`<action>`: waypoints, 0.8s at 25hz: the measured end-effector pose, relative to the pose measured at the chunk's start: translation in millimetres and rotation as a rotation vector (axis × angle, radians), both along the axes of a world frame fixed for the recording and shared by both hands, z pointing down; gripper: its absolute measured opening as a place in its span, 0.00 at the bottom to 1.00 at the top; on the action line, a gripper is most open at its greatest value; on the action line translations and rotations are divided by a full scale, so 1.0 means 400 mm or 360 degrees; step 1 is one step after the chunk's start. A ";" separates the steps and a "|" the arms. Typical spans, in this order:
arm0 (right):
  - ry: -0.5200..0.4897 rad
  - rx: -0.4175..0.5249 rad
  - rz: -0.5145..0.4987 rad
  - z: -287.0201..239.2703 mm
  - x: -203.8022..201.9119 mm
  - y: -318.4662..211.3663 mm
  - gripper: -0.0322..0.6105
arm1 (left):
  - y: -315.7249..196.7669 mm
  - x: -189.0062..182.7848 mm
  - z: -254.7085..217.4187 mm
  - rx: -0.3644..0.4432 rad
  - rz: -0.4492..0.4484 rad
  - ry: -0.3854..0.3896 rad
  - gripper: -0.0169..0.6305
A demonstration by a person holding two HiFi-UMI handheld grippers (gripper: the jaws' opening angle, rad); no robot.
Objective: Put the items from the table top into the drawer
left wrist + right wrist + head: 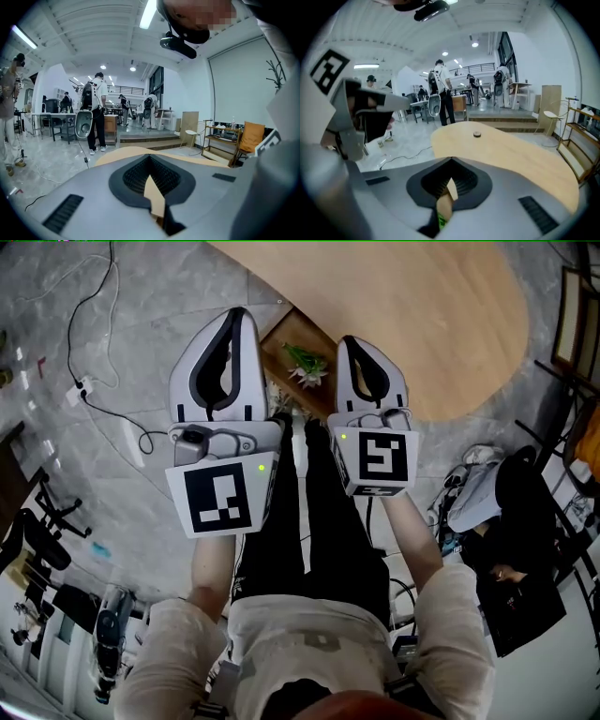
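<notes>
Grey marble-patterned floor (141, 343) fills most of the head view, and everything else is placed against the pale wooden table (422, 315), whose rounded top curves across the upper right. Below the table's near edge stand the person's legs, with both tools raised in front of them. The left gripper (234, 317) sits left of the table edge and the right gripper (351, 341) just beside it. Each has its jaws closed tip to tip, with nothing held between them. Between the two tools, tucked under the table's near edge, a brown wooden drawer (298, 329) stands open. Inside it lies a green and white leafy sprig (307, 367), perhaps a small artificial plant. Far out on the table top, in the right gripper view, rests one small dark round item (476, 134), well apart from both tools. The likely risks are that the flat little disc slips or skids when pinched, since the closed jaws must open first, or that a long reach knocks the open drawer. The grippers cover much of the drawer, so its other contents are hidden. What the round item is cannot be made out, and part of the table lies outside every view.
</notes>
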State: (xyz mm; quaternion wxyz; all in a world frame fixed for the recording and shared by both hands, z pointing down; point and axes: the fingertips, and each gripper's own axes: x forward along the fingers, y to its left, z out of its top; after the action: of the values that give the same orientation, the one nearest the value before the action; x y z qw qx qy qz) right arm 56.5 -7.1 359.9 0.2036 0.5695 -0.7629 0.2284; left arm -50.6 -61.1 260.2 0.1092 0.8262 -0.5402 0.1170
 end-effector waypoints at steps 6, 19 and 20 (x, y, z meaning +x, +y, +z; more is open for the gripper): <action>-0.0051 0.0050 0.0038 -0.045 0.004 -0.057 0.06 | -0.007 -0.023 0.020 -0.0030 -0.0018 -0.0015 0.04; 0.0106 -0.0089 0.0022 0.237 0.091 -0.631 0.53 | -0.058 -0.085 0.089 -0.0114 -0.0078 -0.0045 0.04; 0.0133 -0.0124 0.0044 0.272 0.100 -0.693 0.54 | -0.067 -0.095 0.100 -0.0118 -0.0085 -0.0050 0.04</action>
State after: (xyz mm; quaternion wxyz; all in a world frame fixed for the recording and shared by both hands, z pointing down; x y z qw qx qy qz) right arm 96.5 -284.2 468.6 0.2541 0.5807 -0.7364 0.2367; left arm -88.6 -88.1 300.0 0.1344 0.8049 -0.5590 0.1470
